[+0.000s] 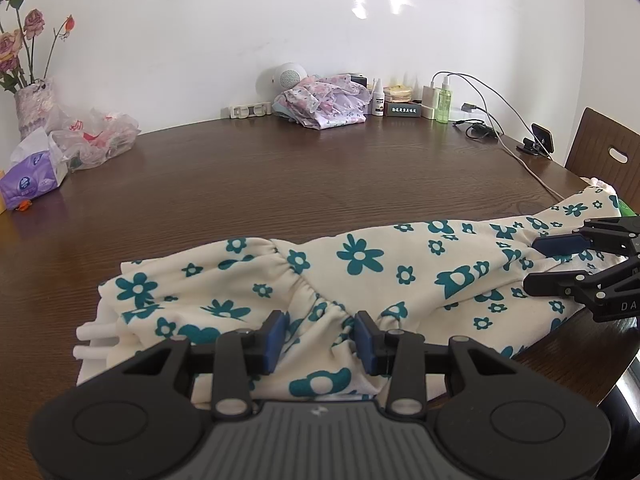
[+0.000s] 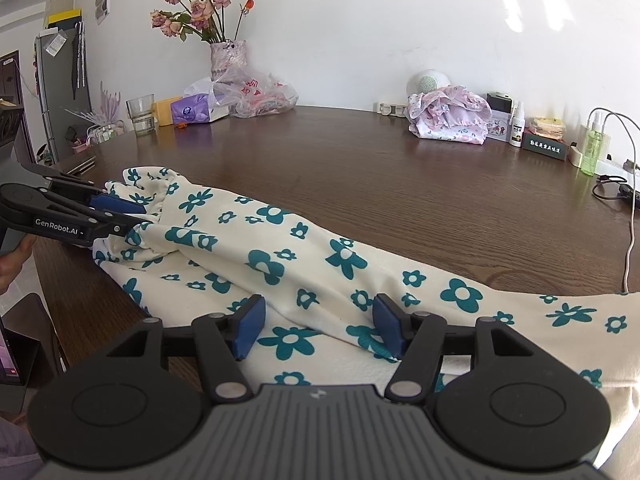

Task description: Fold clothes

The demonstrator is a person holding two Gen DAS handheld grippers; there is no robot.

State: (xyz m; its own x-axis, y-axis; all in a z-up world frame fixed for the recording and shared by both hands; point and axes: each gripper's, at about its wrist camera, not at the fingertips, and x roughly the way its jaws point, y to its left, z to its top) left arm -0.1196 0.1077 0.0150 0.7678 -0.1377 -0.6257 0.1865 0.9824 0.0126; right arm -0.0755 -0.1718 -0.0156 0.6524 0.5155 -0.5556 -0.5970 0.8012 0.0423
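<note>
L grip (image 1: pixel 320 338): mine, bottom centre of the left wrist view. Pads bunch the gathered waistband between them – looks clenched on the cloth.
R grip (image 2: pixel 318 326): bottom centre of the right wrist view. Jaws parted wide, cloth lies under and between the pads, but they don't press it – released, I judge.
Garment (image 1: pixel 360 276): cream w/ teal flowers, lying along the near edge of the table (image 1: pixel 280 184). In the left view it runs from lower left to right edge.
Long axis: across the frame, roughly parallel to the near table edge; waistband end at L grip, other end trails past R grip and off the right of frame.
Key relation: both tools sit on the same near side of the garment, L at the waistband, R further along the length. Free far edge lies away from me, so the next fold, I reckon, goes across the short way or end to end. R needs a fresh bite first.
Nearer hand: L already on it; R just over it.
Glass (image 2: pixel 141 114): upper left of the right view, contents can't tell.
Vase (image 2: pixel 226 58): holds dried roses, far edge.
Plastic bag (image 2: pixel 260 96): beside vase, red-white stuff inside, unclear.
Far pile: pink floral cloth (image 1: pixel 324 102), top centre, well apart.
</note>
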